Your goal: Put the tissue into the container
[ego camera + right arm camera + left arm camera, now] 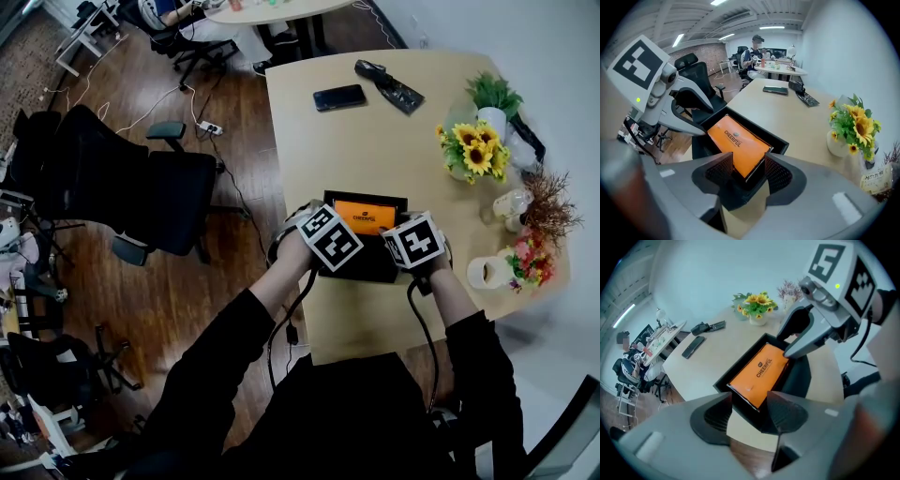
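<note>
An orange tissue pack (365,215) lies flat inside a black open container (366,196) near the table's front edge. My left gripper (330,239) is at the container's near left corner and my right gripper (412,241) at its near right. In the left gripper view, the left gripper (749,411) stands open, with the pack (761,371) and the container's rim (738,361) showing beyond the gap. In the right gripper view, the right gripper (747,171) is open too. The end of the pack (738,140) shows between its pads without touching them.
A phone (339,97) and a black pouch (389,84) lie at the table's far end. A sunflower vase (476,150), dried flowers (547,208) and a white roll (487,273) line the right edge. Office chairs (141,192) stand left of the table. A person (754,54) sits at a distant table.
</note>
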`<state>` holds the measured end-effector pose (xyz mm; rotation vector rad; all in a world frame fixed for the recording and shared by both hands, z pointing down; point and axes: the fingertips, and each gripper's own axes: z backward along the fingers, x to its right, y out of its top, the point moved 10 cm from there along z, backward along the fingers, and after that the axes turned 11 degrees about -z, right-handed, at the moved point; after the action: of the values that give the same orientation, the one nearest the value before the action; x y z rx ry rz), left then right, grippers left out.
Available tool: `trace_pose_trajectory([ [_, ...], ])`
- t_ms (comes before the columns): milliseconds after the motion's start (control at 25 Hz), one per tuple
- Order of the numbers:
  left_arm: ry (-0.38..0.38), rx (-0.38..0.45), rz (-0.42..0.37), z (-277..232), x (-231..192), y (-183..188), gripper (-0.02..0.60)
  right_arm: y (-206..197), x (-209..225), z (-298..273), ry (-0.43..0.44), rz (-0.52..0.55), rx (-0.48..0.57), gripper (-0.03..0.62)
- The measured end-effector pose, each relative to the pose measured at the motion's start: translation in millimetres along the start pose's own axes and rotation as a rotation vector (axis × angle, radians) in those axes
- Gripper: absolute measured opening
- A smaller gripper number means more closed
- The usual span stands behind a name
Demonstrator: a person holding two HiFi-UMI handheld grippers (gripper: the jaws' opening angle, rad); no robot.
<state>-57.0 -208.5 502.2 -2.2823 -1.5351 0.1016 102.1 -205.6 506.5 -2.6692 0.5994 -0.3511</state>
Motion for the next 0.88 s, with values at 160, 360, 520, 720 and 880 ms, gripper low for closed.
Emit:
trace_pose_trajectory([
  [160, 0.059, 0.137, -0.013, 18.8, 2.6, 6.3, 0.216, 4.2, -3.7, 14.1, 0.013, 0.004, 0.113, 0.212],
  [360, 0.092, 0.364, 0.054, 53.9, 14.0, 0.0, 0.087, -0.1, -19.0, 42.1, 0.06, 0.019, 0.274, 0.175],
  [520, 0.124, 0.493, 0.105, 84.7, 34.5, -15.6, 0.084, -15.8, -31.1, 69.5, 0.072, 0.007, 0.363, 0.173],
  [720, 0.234, 0.668, 0.189, 132.3, 66.2, -48.5, 0.0, -42.9, -55.4, 115.8, 0.107, -0.071, 0.549, 0.128],
  [880, 0.323, 0.811, 0.176, 168.5, 94.8, -77.5, 0.0, -75.9, -84.4, 154.2, 0.065, -0.093, 0.715, 0.008],
])
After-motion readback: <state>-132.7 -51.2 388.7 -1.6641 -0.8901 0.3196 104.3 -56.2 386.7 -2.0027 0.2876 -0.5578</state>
